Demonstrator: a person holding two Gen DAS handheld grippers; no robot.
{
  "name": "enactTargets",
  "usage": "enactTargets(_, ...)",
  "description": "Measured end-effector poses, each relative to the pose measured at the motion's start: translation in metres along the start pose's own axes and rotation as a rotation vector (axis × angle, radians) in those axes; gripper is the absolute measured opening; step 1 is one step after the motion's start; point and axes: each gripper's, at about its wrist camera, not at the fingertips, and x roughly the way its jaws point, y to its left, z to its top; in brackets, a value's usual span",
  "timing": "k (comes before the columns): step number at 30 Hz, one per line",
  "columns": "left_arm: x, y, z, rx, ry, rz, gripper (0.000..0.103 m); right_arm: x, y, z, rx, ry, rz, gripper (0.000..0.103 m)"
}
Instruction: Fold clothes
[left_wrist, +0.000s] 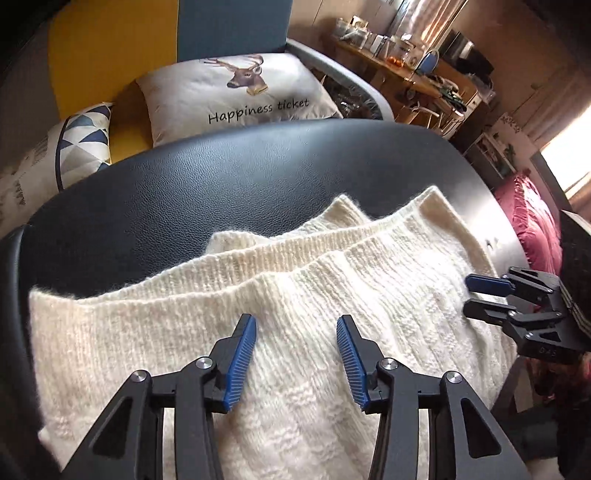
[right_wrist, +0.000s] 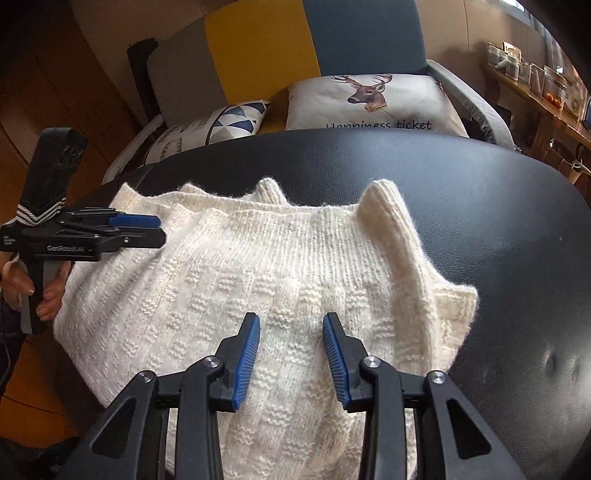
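Note:
A cream knitted sweater (left_wrist: 332, 266) lies folded in layers on a black leather-like surface (left_wrist: 221, 177), its ribbed edges toward the far side. My left gripper (left_wrist: 295, 321) is open over the sweater's near part, nothing between its blue pads. My right gripper (left_wrist: 467, 295) shows at the sweater's right edge. In the right wrist view the right gripper (right_wrist: 291, 317) is open over the sweater (right_wrist: 258, 258), slightly right of its middle, and holds nothing. The left gripper (right_wrist: 160, 229) reaches in over the sweater's left edge, held by a hand (right_wrist: 22, 284). The black surface (right_wrist: 498, 221) is bare to the right.
Behind the surface stands a sofa with a deer cushion (left_wrist: 236, 92) and a triangle-patterned cushion (left_wrist: 85, 136). A cluttered wooden desk (left_wrist: 406, 66) is at the back right. A pink cloth (left_wrist: 528, 218) lies past the right edge.

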Motion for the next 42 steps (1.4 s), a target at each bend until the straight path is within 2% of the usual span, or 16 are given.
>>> enactTargets(1,0.005,0.003,0.001,-0.021,-0.002,0.025,0.043,0.000,-0.001,-0.001,0.006,-0.005,0.008,0.036)
enactTargets(2,0.009,0.005,0.001,-0.025,-0.005,0.041,0.018,0.000,-0.002,-0.001,0.012,-0.008,0.015,0.036)
enactTargets(3,0.013,0.005,0.000,-0.017,-0.007,0.059,0.007,-0.001,-0.003,-0.002,0.015,-0.011,0.019,0.036)
enactTargets(5,0.010,0.006,-0.005,-0.038,-0.044,0.068,0.005,-0.001,-0.004,-0.003,0.016,-0.017,0.020,0.036)
enactTargets(10,-0.022,0.005,-0.004,-0.094,-0.299,0.087,0.004,-0.007,0.001,-0.006,-0.001,-0.052,-0.006,0.036)
enactTargets(11,-0.018,0.009,0.002,-0.113,-0.314,0.092,0.004,-0.003,0.001,-0.007,0.002,-0.047,-0.008,0.036)
enactTargets(15,0.027,0.020,0.012,-0.132,-0.238,0.098,0.004,0.005,0.003,-0.017,0.016,-0.059,-0.007,0.036)
enactTargets(20,0.031,0.026,0.007,-0.162,-0.239,0.052,0.008,0.007,-0.009,-0.021,0.084,-0.075,0.051,0.036)
enactTargets(23,0.031,0.019,0.001,-0.148,-0.238,0.071,0.008,0.005,-0.014,-0.020,0.124,-0.065,0.078,0.036)
enactTargets(26,0.026,0.015,-0.014,-0.128,-0.235,0.072,0.008,-0.015,-0.024,-0.023,0.206,-0.062,0.194,0.036)
enactTargets(27,0.023,0.016,-0.019,-0.126,-0.235,0.071,0.008,-0.029,-0.029,-0.030,0.228,-0.091,0.229,0.036)
enactTargets(31,0.012,0.025,-0.035,-0.153,-0.213,0.049,0.008,-0.089,-0.062,-0.080,0.337,-0.175,0.390,0.036)
enactTargets(33,0.006,0.026,-0.045,-0.149,-0.206,0.057,0.008,-0.105,-0.071,-0.105,0.334,-0.138,0.406,0.037)
enactTargets(38,-0.018,0.034,-0.068,-0.201,-0.187,0.118,0.009,-0.098,-0.064,-0.156,0.272,0.017,0.475,0.038)
enactTargets(41,-0.047,0.017,-0.071,-0.215,-0.236,0.123,0.009,-0.080,-0.062,-0.161,0.253,0.014,0.520,0.038)
enactTargets(42,-0.051,0.002,-0.070,-0.180,-0.241,0.108,0.009,-0.074,-0.061,-0.159,0.245,0.010,0.536,0.038)
